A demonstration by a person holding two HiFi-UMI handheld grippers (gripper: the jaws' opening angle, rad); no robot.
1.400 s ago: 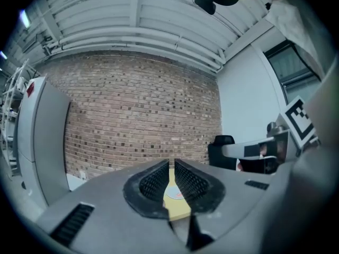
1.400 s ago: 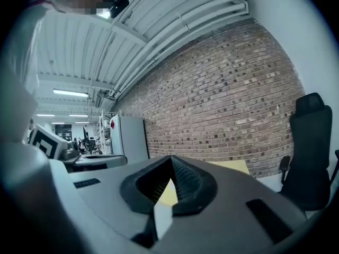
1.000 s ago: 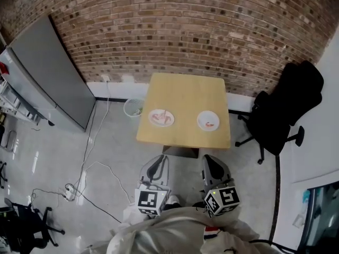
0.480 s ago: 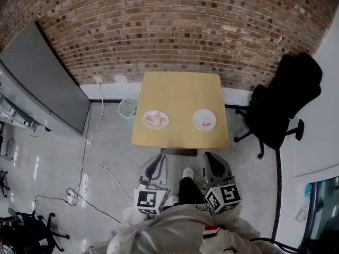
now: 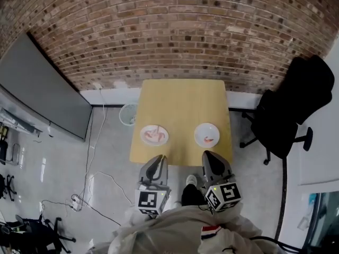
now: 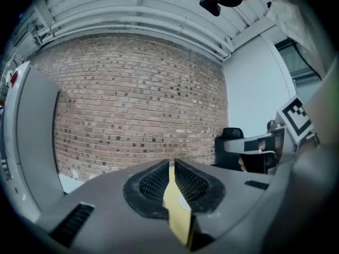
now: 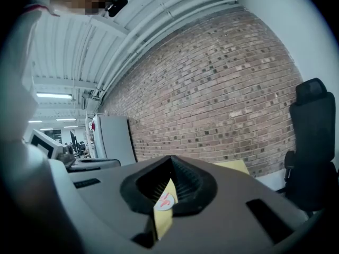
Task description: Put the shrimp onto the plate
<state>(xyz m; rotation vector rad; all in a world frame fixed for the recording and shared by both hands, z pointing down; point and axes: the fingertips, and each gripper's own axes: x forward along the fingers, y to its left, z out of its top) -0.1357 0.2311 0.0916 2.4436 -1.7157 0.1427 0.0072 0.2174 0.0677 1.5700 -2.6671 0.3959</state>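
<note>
**Closed claws reached the shrimp table**

The left gripper [image 5: 157, 160] and right gripper [image 5: 210, 156] hung over the near edge of the table [image 5: 183, 99], each with its jaws drawn almost together on nothing. Pink shrimp [image 5: 154, 135] lay on the left plate [image 5: 143, 133], and one more on the right plate [image 5: 197, 131]. A claw lowered before it opened would likely shove a plate or flick a shrimp off the table. A second earlier the table stood well ahead of both grippers.

Wooden table [image 5: 183, 105]: 2 white plates near front edge, well apart: left plate [image 5: 144, 137], right plate [image 5: 197, 134].
</note>
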